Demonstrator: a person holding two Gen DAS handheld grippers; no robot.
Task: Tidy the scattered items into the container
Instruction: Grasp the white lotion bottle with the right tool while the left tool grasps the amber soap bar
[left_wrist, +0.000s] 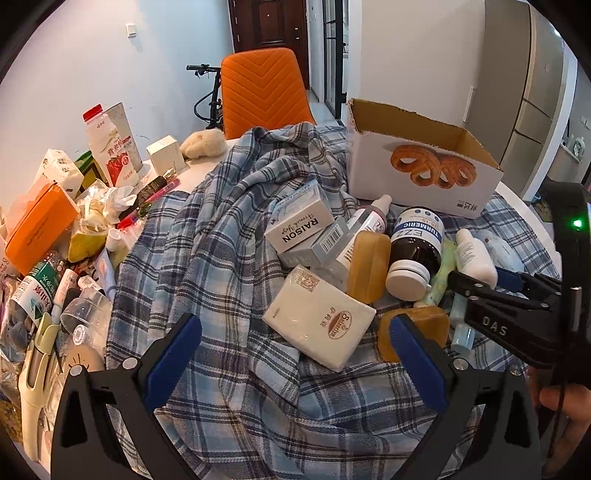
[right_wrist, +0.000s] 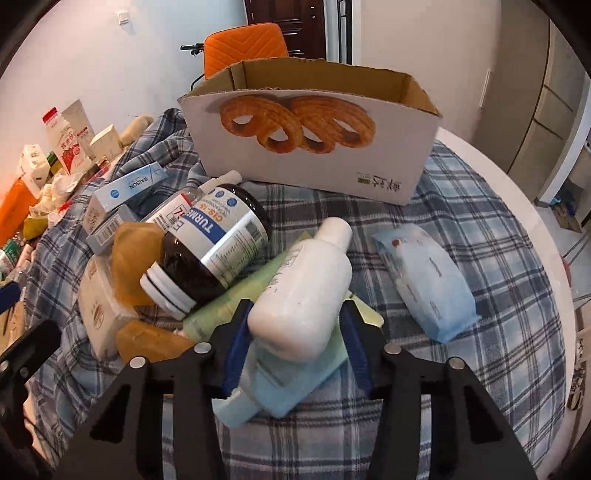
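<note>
A cardboard box with pastry pictures (left_wrist: 417, 166) (right_wrist: 314, 136) stands open at the back of the plaid cloth. In front of it lies a pile: a dark turmeric bottle (left_wrist: 417, 243) (right_wrist: 214, 247), a white bottle (right_wrist: 303, 288) (left_wrist: 474, 254), amber soap bars (left_wrist: 367, 266), a RAISON box (left_wrist: 299, 221) and a cream tissue pack (left_wrist: 321, 317). My right gripper (right_wrist: 295, 328) has its blue pads on both sides of the white bottle's base. My left gripper (left_wrist: 295, 354) is open and empty, above the cloth just short of the tissue pack.
A blue wipes pack (right_wrist: 424, 284) lies right of the white bottle. Much clutter fills the table's left: an orange box (left_wrist: 40, 229), a milk bottle (left_wrist: 110, 147), tissues, tubes. An orange chair (left_wrist: 264, 92) stands behind the table. The table edge (right_wrist: 517, 206) curves at right.
</note>
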